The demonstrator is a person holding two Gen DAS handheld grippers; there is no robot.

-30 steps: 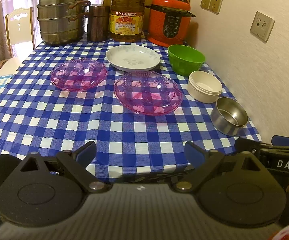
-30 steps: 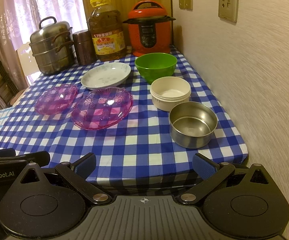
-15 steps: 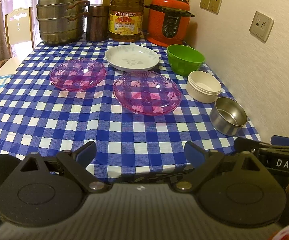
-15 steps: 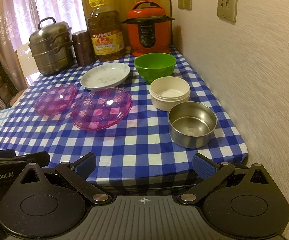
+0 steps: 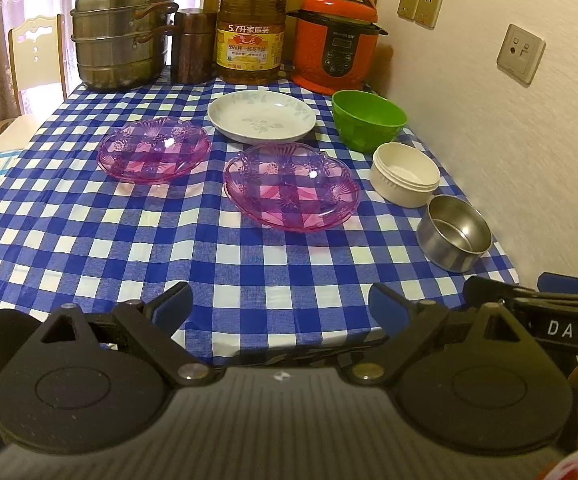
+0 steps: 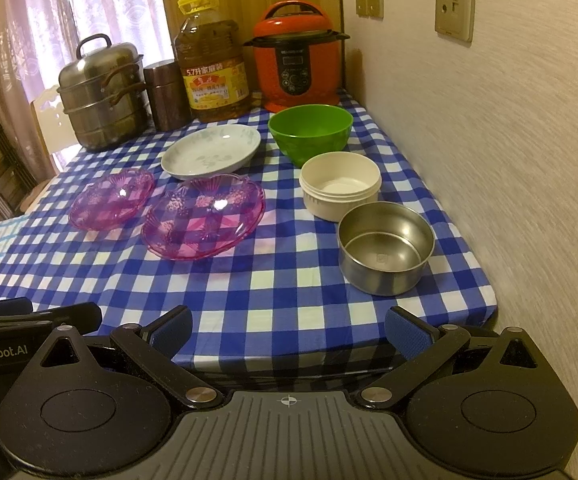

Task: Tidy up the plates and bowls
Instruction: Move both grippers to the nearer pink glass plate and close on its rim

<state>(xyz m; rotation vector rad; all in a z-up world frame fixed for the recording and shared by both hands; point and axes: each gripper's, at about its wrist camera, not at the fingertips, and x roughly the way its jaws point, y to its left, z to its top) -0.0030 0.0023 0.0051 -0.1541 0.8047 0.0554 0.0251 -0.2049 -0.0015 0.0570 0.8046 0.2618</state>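
Observation:
On the blue checked tablecloth [image 5: 89,240] lie two purple glass plates [image 5: 154,155] [image 5: 291,186] and a white flowered plate [image 5: 262,116]. Along the right wall stand a green bowl [image 5: 368,120], a white bowl [image 5: 405,174] and a steel bowl [image 5: 453,233]. The right wrist view shows the same purple plates [image 6: 111,198] [image 6: 204,216], white plate [image 6: 211,153], green bowl [image 6: 310,133], white bowl [image 6: 339,185] and steel bowl [image 6: 385,247]. My left gripper [image 5: 280,306] is open and empty at the table's near edge. My right gripper [image 6: 288,326] is open and empty before the steel bowl.
At the back stand a steel steamer pot [image 5: 120,28], a brown canister [image 5: 192,46], a large oil bottle [image 5: 251,24] and an orange rice cooker [image 5: 335,40]. The wall [image 5: 509,140] runs close along the table's right side. A chair [image 5: 35,60] stands at the far left.
Both grippers have edged slightly forward toward the table. Nothing on the table has moved.

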